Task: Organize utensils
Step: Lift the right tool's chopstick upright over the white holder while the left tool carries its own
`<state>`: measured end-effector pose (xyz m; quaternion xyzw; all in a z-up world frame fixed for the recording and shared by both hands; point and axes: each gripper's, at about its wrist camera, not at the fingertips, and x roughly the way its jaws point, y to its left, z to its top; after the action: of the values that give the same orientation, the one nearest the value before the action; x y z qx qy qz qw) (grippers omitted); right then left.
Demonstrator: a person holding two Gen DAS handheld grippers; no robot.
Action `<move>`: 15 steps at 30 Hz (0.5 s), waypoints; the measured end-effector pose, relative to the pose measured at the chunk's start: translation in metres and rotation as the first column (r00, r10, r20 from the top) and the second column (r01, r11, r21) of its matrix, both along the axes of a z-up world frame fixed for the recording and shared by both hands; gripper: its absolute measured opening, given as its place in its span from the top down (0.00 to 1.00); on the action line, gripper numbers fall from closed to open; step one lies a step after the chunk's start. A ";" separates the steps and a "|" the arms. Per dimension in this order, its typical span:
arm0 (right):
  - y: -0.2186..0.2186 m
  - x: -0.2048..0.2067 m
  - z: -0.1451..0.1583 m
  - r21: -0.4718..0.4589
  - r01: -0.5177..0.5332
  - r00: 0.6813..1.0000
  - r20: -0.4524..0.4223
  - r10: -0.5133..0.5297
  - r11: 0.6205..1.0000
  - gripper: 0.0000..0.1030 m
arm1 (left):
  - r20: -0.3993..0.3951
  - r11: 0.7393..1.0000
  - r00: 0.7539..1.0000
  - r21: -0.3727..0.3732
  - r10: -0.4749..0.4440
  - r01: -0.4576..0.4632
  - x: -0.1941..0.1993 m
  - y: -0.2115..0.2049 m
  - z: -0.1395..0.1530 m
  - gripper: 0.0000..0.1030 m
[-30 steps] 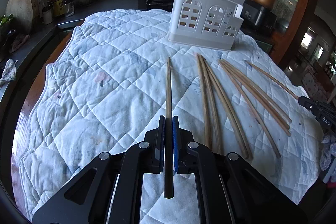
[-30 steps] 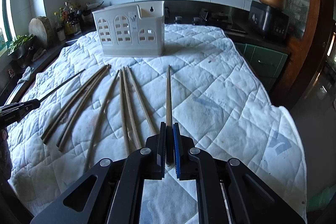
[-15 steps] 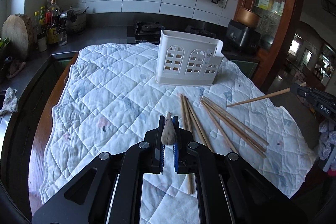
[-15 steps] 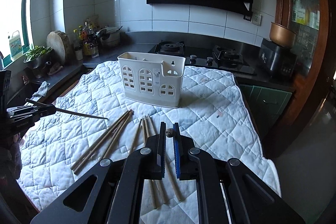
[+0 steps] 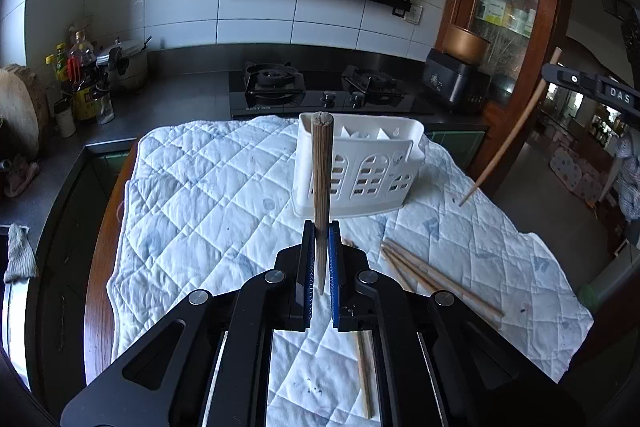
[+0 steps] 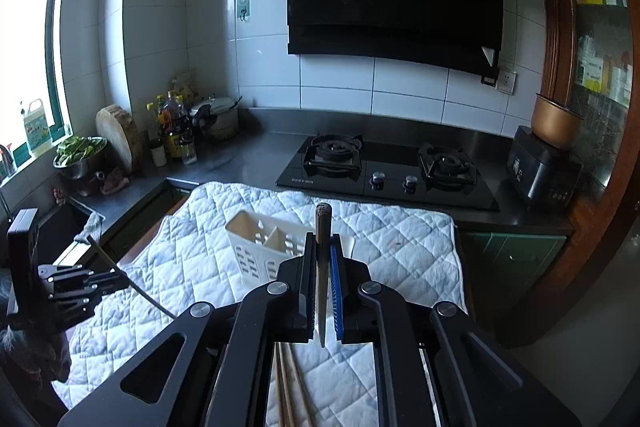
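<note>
While each hand-held gripper – left (image 5: 319,259) & right (image 6: 321,283) – pinches one chopstick (image 5: 321,187) upright, next step is prob. lowering both into white holder (image 5: 360,163) ahead.

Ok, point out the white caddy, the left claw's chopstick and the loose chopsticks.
white caddy (image 5: 372,175): left wrist view, front wall.
left claw's chopstick (image 5: 321,171): left wrist view, mid shaft.
loose chopsticks (image 5: 432,277): left wrist view, middle of bundle.

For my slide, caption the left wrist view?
Left gripper holds a chopstick upright before the white utensil caddy on a quilted cloth.
</note>
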<state>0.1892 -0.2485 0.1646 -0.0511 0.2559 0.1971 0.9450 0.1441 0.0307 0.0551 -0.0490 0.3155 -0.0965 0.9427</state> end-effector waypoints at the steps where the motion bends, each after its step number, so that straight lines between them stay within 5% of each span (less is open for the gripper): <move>1: 0.003 0.007 0.006 0.004 0.003 1.000 0.010 -0.003 1.000 0.94 | 0.010 1.000 1.000 0.004 -0.002 0.002 0.004 -0.001 0.007 0.95; 7: 0.019 0.050 0.024 0.015 0.032 0.998 0.058 -0.033 0.999 0.94 | 0.086 1.000 0.996 -0.005 -0.018 0.018 0.030 -0.004 0.056 0.95; 15: 0.033 0.100 -0.008 0.009 0.045 0.999 -0.002 -0.045 0.999 0.94 | 0.185 1.000 0.983 0.012 -0.002 -0.001 0.077 -0.021 0.106 0.95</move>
<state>0.2897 -0.2154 0.1569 -0.0409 0.2568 0.1770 0.9493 0.2207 0.0099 0.1612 -0.0342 0.2271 -0.0990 0.9682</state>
